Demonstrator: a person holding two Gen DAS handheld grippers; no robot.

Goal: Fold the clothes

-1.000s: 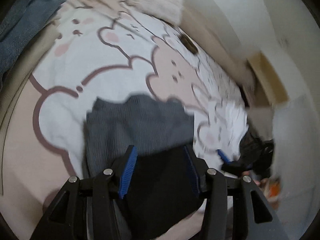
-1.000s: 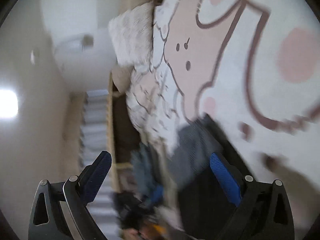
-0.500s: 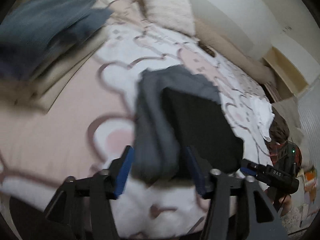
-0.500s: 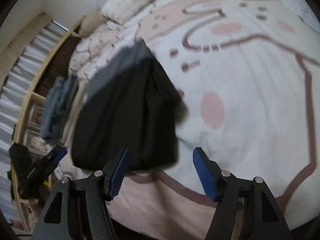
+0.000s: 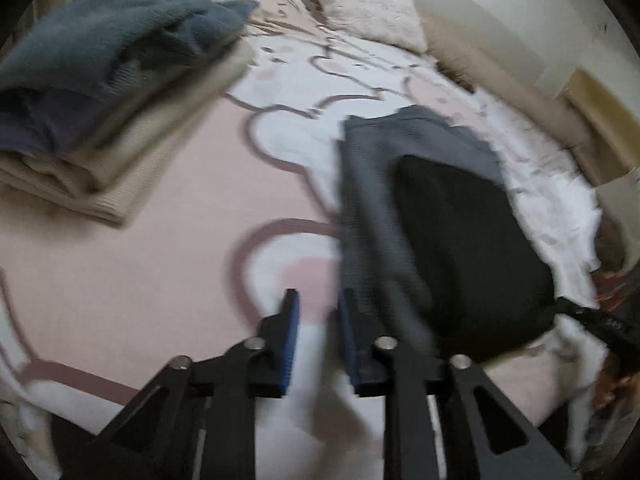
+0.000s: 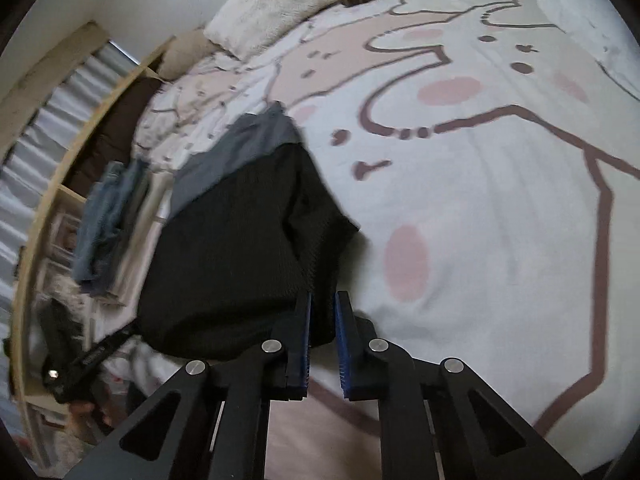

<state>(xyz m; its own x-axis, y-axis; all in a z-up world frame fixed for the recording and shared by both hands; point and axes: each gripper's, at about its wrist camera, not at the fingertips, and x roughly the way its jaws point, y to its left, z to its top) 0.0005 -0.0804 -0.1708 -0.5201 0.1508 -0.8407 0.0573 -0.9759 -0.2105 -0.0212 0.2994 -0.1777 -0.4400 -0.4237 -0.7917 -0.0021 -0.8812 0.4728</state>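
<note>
A folded black garment (image 5: 476, 256) lies on top of a grey garment (image 5: 372, 184) on the bunny-print bed cover (image 5: 160, 272). It also shows in the right wrist view (image 6: 240, 256), with the grey one (image 6: 248, 140) behind it. My left gripper (image 5: 318, 320) has its jaws nearly together and empty, just left of the grey garment's near corner. My right gripper (image 6: 322, 312) has its jaws nearly together at the black garment's near right corner; no cloth shows between the pads.
A stack of folded clothes, blue on top of cream (image 5: 104, 92), sits at the far left; it also shows in the right wrist view (image 6: 108, 216). A fluffy white pillow (image 5: 368, 4) lies at the bed's head. Wooden shelving (image 6: 48, 168) stands beside the bed.
Both grippers have closed from wide open to a narrow gap. The left gripper has let go of the garments and shifted left. The right gripper has moved close to the black garment's corner.
</note>
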